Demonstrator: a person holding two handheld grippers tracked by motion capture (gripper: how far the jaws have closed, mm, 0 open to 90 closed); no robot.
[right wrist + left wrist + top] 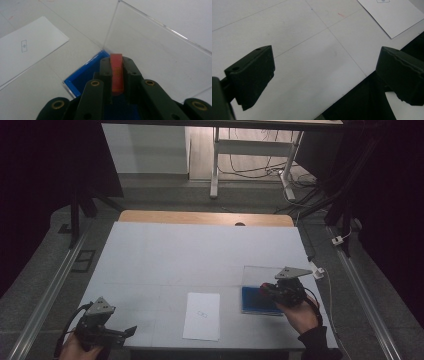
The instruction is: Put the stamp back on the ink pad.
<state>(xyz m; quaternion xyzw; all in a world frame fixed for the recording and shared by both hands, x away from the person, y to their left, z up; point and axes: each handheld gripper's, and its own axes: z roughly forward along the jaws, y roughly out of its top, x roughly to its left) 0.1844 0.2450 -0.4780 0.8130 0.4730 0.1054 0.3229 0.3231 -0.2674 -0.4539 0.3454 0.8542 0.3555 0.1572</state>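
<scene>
My right gripper [117, 65] is clamped on a small flat red block with faint yellow markings [117, 72], which stands on edge between the two black jaws, its top edge poking just past their tips. Directly under those jaws lies a shallow blue tray [83, 75], and a clear plastic lid [152, 50] rises tilted from the tray's far edge, hinged open behind the block. In the high view the same gripper [265, 290] sits over the left part of the blue tray [251, 301] near the right edge of the white table [200, 250], with my right hand [300, 315] behind it.

My left gripper [324, 75] holds nothing; its jaws stand wide apart over bare tabletop at the near edge. From above it [131, 330] rests at the table's near left corner in my left hand [80, 347].

Between the two grippers lies a white sheet of paper with a small printed box [201, 316], flat on the table, well apart from the tray.
</scene>
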